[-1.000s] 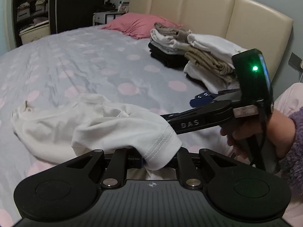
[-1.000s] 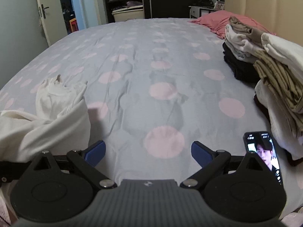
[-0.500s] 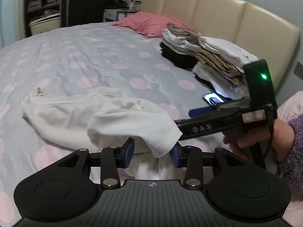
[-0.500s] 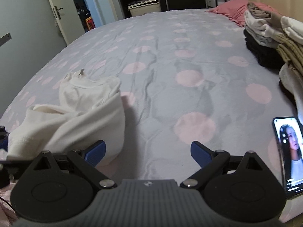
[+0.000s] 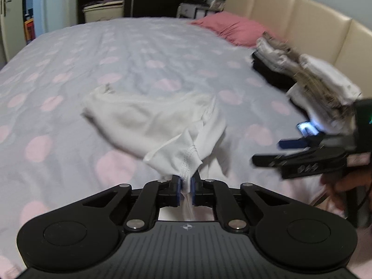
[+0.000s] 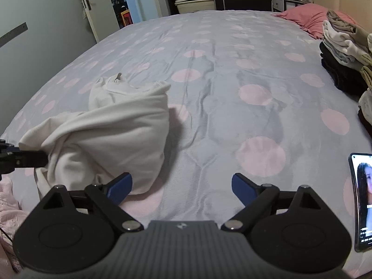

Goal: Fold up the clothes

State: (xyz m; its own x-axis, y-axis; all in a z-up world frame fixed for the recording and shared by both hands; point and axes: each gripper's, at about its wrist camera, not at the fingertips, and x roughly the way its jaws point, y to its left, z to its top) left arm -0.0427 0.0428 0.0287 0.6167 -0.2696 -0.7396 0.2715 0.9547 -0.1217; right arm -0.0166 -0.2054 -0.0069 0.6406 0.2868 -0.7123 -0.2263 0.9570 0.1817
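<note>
**With 1 hem corner clamped: the left tong takes hold of the garment**

Whereas 0.5 s earlier the left gripper (image 5: pixel 185 189) stood half-open around the stitched hem, we now see its 2 blue pads pressed together on that hem, so the grasp is made. We locate the white garment (image 5: pixel 153 121) crumpled on the dotted bedspread (image 5: pixel 139 53) at the near edge, its far end lying on the bed and its near corner lifted into the left tong. The right gripper (image 6: pixel 181 187) has its fingers spread wide and holds nothing; its left fingertip (image 6: pixel 121 186) sits just beside the bunched cloth. Compared with 1 s ago, both views have swung toward the garment, and the left view is blurred by motion. We judge that folding proper has not begun: the cloth must first be spread, which calls for a second grasp by the right tong. A stack of folded clothes (image 5: pixel 302 69) and a phone (image 6: pixel 362 200) lie well apart to the right.
</note>
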